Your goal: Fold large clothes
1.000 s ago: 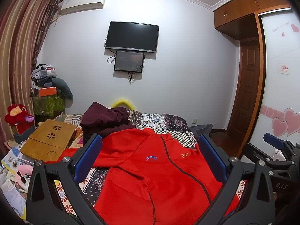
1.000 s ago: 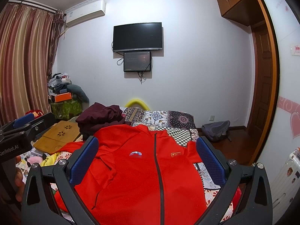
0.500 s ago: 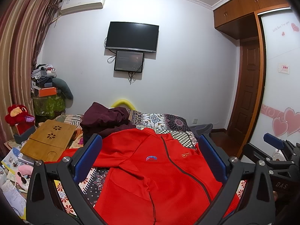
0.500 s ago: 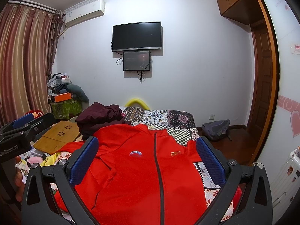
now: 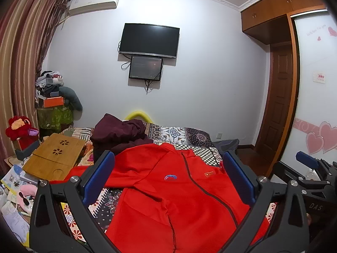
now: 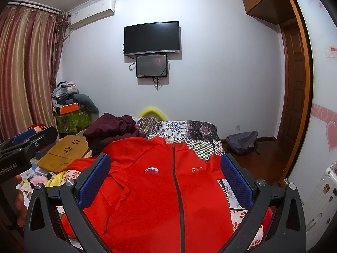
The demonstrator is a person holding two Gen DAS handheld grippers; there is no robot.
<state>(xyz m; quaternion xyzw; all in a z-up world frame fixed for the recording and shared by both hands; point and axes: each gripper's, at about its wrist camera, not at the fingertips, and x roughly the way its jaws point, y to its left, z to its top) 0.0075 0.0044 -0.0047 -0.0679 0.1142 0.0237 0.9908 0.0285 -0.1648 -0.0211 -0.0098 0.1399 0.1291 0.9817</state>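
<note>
We count one red jacket [image 5: 181,191] spread front-up on the bed [image 5: 185,132], its dark zip closed along the centre. One maroon garment [image 5: 120,132] lies heaped on the bed beyond the jacket's collar. One wooden tray [image 5: 54,158] rests to the left of the bed, and one grey bag [image 6: 243,141] sits on the floor to the right. On the wall we see two screens: one TV [image 5: 149,40] and one smaller monitor [image 5: 145,67] directly beneath it. One air conditioner [image 5: 94,2] is mounted near the ceiling.

The jacket carries two chest marks: a round logo [image 6: 151,170] on one side of the zip and a small flag patch [image 6: 197,169] on the other. We cannot read any text on them. In the left wrist view the body of the right tongs shows the letters "DAS". In the right wrist view the body of the left tongs shows "nRobot.AI", cut off at the frame edge.

We count two tongs. The left tongs [image 5: 168,179] stand wide apart above the jacket, holding nothing and touching nothing. The right tongs [image 6: 165,176] also stand wide apart above the jacket, holding nothing. A hand [image 6: 20,208] grips the left tongs' handle at the edge of the right wrist view.
</note>
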